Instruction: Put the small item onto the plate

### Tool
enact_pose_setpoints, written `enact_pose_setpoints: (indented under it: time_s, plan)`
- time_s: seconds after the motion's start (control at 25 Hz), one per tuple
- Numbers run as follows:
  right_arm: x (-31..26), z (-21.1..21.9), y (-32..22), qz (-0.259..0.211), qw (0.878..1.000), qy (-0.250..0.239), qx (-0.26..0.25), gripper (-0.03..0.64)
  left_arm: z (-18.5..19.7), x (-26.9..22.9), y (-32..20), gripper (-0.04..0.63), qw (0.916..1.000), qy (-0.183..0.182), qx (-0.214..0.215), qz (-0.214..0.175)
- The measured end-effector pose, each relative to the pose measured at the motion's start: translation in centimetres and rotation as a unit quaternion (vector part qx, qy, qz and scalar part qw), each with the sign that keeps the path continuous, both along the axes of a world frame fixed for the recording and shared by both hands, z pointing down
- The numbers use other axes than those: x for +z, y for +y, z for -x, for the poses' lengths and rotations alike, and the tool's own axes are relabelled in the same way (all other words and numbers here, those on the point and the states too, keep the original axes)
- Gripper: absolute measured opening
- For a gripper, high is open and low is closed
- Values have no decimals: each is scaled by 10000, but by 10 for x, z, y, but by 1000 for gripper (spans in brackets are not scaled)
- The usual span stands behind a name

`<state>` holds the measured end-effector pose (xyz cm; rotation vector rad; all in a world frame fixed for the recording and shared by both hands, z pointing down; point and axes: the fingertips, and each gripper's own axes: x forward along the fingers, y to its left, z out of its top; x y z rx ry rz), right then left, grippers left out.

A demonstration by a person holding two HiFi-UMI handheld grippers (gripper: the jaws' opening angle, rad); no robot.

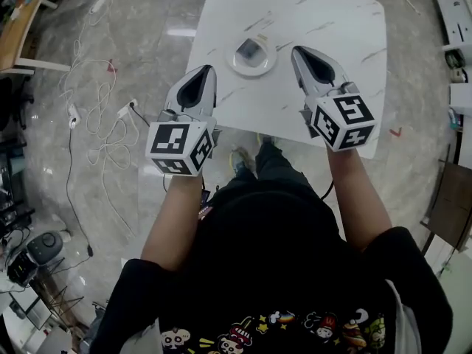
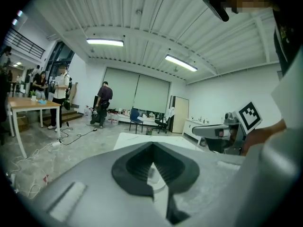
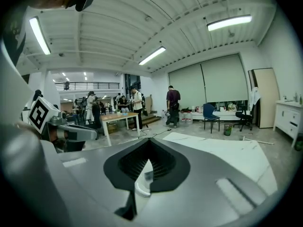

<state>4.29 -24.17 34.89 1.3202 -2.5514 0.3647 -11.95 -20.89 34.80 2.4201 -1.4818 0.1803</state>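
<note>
A small white plate (image 1: 251, 59) sits on the white marble table (image 1: 332, 21), a little in from its near edge. A small greyish square item (image 1: 251, 49) lies in the middle of the plate. My left gripper (image 1: 209, 69) hovers just left of the plate, shut and holding nothing. My right gripper (image 1: 296, 50) hovers just right of the plate, also shut and holding nothing. In the left gripper view the left gripper (image 2: 152, 145) shows the plate (image 2: 154, 178) through the hollow between its jaws. The right gripper (image 3: 149, 140) frames the plate (image 3: 141, 187) and the item (image 3: 148, 175) likewise.
White cables and a power strip (image 1: 124, 110) trail over the grey floor left of the table. A wooden table (image 1: 22, 13) stands far left. Across the room are several people (image 3: 173, 105), a blue chair (image 3: 209, 113) and a cabinet (image 3: 288, 118).
</note>
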Motion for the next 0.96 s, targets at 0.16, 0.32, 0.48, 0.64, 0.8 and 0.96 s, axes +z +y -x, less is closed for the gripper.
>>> enact_pose_setpoints:
  time_s: [0.16, 0.32, 0.48, 0.64, 0.8, 0.96]
  plan:
    - [-18, -3, 31, -204, 9995, -15, 224, 18, -1, -14, 13, 0, 9996, -50, 207, -160]
    - [-36, 1, 57, -407, 9987, -6, 298, 18, -1, -31, 27, 0, 9984, -75, 434, -350]
    - [-47, -2, 76, -524, 9971, 96, 540, 18, 3, -45, 39, 0, 9974, -22, 529, -480]
    - [-49, -5, 94, -536, 9961, 167, 678, 18, 8, -58, 50, 0, 9963, 24, 540, -669]
    - [-45, -4, 98, -503, 9959, 211, 723, 19, 5, -55, 57, 0, 9961, 54, 637, -603]
    - [-49, -1, 95, -559, 9954, 221, 751, 20, 2, -50, 59, 0, 9961, 56, 687, -549]
